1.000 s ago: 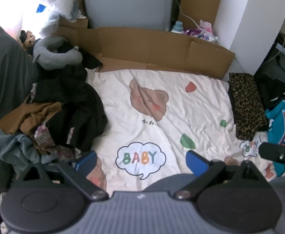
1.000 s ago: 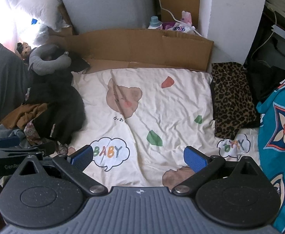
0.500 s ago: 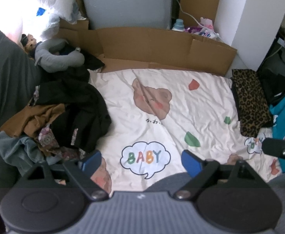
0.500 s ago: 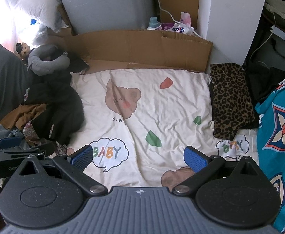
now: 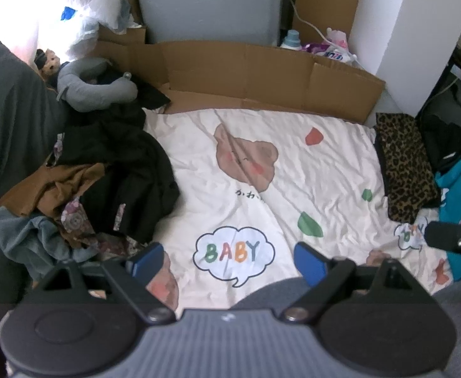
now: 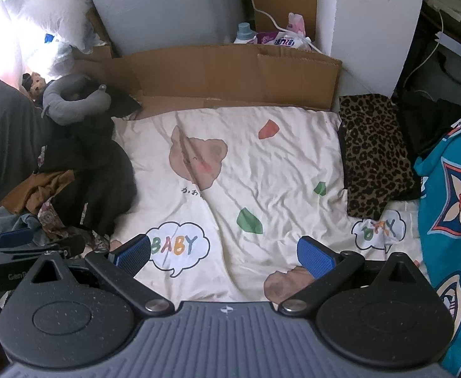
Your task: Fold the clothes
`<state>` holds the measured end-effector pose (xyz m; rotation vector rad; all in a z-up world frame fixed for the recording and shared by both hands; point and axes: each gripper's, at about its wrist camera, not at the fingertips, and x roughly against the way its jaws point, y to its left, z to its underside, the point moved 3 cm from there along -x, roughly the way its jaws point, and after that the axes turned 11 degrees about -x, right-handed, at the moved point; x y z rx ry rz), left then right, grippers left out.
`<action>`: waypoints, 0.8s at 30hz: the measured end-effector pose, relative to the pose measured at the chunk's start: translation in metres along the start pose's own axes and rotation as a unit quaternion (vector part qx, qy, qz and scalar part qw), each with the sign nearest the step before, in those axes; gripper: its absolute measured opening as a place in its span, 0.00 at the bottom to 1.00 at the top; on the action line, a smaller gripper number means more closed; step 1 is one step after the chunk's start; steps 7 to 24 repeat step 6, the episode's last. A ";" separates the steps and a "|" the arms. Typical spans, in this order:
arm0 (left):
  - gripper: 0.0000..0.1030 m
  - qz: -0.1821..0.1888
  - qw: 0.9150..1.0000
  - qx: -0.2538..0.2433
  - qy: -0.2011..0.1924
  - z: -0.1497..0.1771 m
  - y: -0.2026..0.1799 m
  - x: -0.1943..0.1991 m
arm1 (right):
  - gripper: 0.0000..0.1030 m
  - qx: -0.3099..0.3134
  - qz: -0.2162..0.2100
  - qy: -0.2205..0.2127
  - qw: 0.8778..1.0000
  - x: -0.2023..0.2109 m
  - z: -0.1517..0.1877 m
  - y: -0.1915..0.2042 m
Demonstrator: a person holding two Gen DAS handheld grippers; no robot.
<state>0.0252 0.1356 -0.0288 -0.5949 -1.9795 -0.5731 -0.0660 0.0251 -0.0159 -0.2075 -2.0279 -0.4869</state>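
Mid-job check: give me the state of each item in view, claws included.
left claw: open, empty, above the sheet
right claw: open, empty, above the sheet
clothes pile: unfolded, heaped at the sheet's left edge
leopard-print garment: folded flat at the sheet's right edge
bear-print sheet: spread out, wrinkled
neck pillow: resting atop the pile's far end

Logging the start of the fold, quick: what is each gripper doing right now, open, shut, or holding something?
Left gripper: open, nothing between its pads.
Right gripper: open, holding nothing, above the cream sheet.
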 end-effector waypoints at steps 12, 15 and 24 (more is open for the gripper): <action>0.89 0.000 1.000 0.004 0.000 0.001 0.001 0.001 | 0.99 0.000 0.002 -0.004 1.000 0.001 0.000 0.000; 0.89 0.000 1.000 0.004 0.000 0.001 0.001 0.001 | 0.99 0.000 0.002 -0.004 1.000 0.001 0.000 0.000; 0.89 0.000 1.000 0.004 0.000 0.001 0.001 0.001 | 0.99 0.000 0.002 -0.004 1.000 0.001 0.000 0.000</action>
